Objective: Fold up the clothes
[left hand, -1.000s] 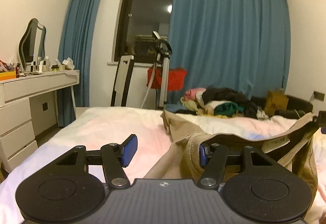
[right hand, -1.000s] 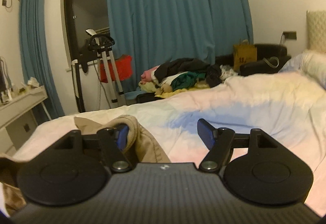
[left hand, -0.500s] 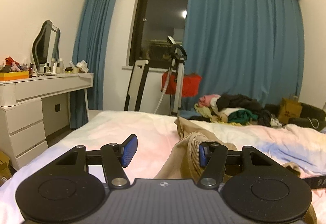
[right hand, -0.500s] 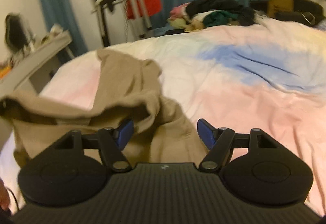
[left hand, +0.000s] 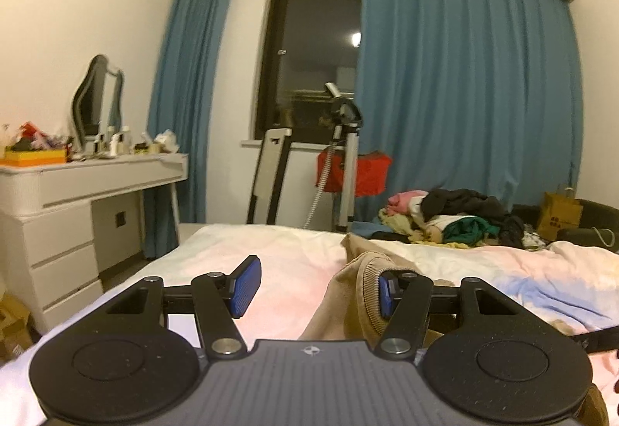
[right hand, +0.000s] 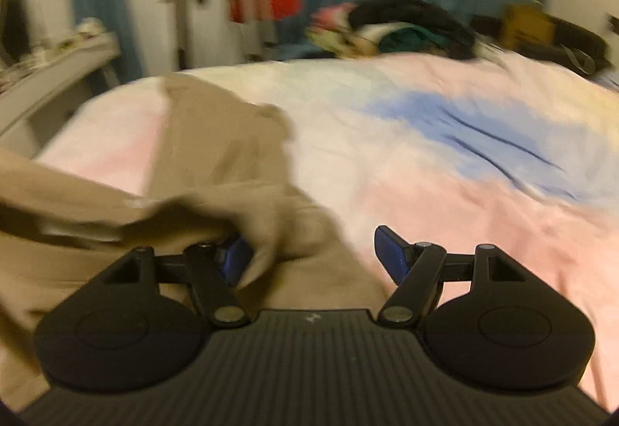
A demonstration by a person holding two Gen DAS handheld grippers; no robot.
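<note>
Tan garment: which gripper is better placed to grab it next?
Probably right. The right gripper is open with the tan garment bunched between its fingers; the left gripper, also open, meets only the ribbed edge.

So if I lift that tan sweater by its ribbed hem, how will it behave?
The tan sweater will likely sag limply; it already drapes in soft folds. Its ribbed hem probably stretches. It looks slow to slide on the bedsheet.
</note>
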